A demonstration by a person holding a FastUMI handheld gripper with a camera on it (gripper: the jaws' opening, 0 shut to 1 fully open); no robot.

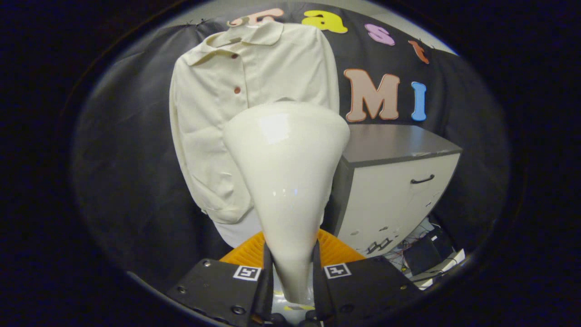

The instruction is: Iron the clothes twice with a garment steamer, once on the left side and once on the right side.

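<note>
I hold garment steamer (286, 181), gripper (292, 272) clamped on its narrow handle | head points up at shirt (236, 113), hanging just beyond, mostly left of steamer | cabinet (395, 190) right of steamer

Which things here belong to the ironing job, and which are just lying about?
Part of the job: the garment steamer, clamped between the gripper fingers; the cream shirt hanging beyond it.

Just lying about: the cabinet beside the shirt; the orange thing under the steamer; the cables by the cabinet's foot.
</note>
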